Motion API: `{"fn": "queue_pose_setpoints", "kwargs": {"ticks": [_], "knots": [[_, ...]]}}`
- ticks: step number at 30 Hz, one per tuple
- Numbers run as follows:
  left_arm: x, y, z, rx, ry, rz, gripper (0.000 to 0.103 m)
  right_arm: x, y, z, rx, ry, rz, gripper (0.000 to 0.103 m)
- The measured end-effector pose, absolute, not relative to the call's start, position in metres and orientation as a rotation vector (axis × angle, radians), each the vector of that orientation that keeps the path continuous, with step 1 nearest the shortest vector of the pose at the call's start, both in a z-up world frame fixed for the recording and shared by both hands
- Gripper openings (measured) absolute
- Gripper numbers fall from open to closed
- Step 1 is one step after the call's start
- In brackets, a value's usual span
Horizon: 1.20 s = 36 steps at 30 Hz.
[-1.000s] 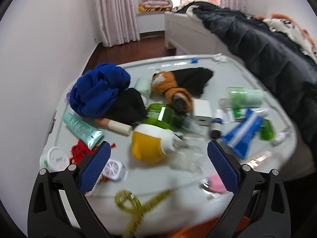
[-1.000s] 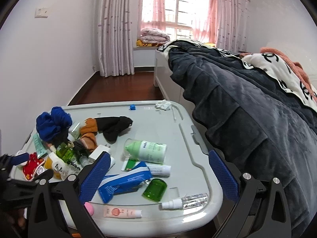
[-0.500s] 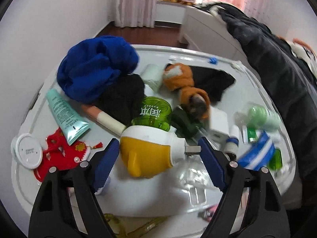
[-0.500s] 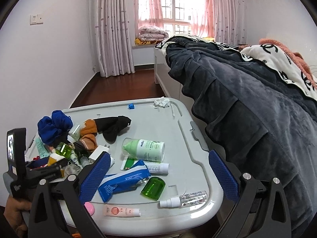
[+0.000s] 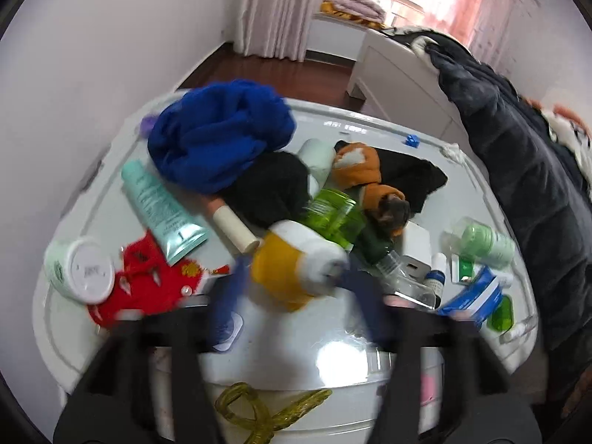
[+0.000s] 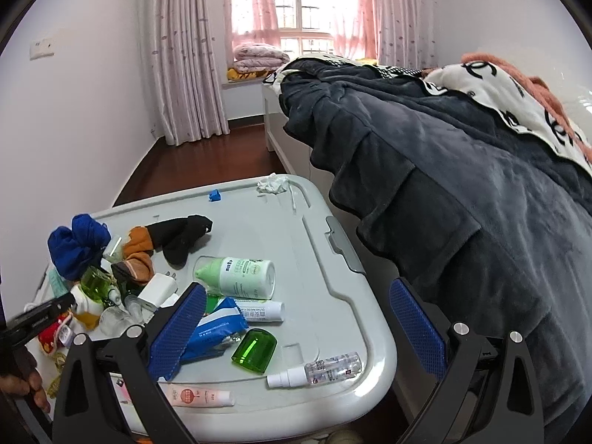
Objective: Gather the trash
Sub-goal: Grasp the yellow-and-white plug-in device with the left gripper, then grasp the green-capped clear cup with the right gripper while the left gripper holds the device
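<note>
A cluttered grey bin lid [image 6: 333,296] serves as the table. My left gripper [image 5: 292,292] hangs low over its near left part, fingers blurred and jaws opening. A yellow-and-white plug-in device [image 5: 292,270] lies between them; the pads do not clearly press it. A green bottle [image 5: 333,214] and a beige tube [image 5: 233,224] touch that device. My right gripper [image 6: 296,318] stands open above the lid's front right, holding nothing. A blue packet [image 6: 216,327] lies behind its left finger. A crumpled white tissue [image 6: 272,184] sits at the far edge.
Blue cloth [image 5: 218,133], black and orange socks [image 5: 373,181], a teal tube [image 5: 159,203], a white jar [image 5: 85,270] and a red ornament [image 5: 148,285] crowd the left. A green cap [image 6: 255,349] and spray bottle [image 6: 318,368] lie front right. A bed with dark bedding [image 6: 462,203] borders the right.
The left gripper moved forward and down over the yellow-and-white device, rolled, and its jaws narrowed around it. The right gripper drifted slightly closer to the lid, staying open.
</note>
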State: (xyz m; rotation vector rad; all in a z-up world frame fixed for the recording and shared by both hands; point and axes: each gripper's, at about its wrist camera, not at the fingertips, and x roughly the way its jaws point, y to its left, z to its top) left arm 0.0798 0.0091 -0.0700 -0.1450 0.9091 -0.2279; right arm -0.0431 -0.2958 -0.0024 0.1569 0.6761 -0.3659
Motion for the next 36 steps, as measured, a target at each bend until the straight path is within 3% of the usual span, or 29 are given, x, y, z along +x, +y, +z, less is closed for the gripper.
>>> {"fn": "queue_pose_setpoints", "kwargs": {"ticks": [13,14,15,22,36], "knots": [[0.104,-0.019,-0.101,-0.028,0.959,-0.252,0.085,-0.041,-0.279,0.003,0.081,0.654,-0.330,0.098],[0.106,-0.016,-0.106,-0.045,0.961,-0.257,0.072,-0.041,-0.279,0.003,0.081,0.652,-0.329,0.098],[0.107,-0.015,-0.109,-0.060,0.967,-0.263,0.069,-0.041,-0.280,0.003,0.081,0.650,-0.327,0.098],[0.090,-0.001,-0.091,-0.058,0.952,-0.184,0.068,-0.037,-0.289,0.000,0.054,0.653,-0.327,0.098],[0.053,-0.004,-0.051,-0.088,0.869,-0.291,0.068,0.093,-0.258,-0.084,-0.199,0.926,-0.009,0.098]]}}
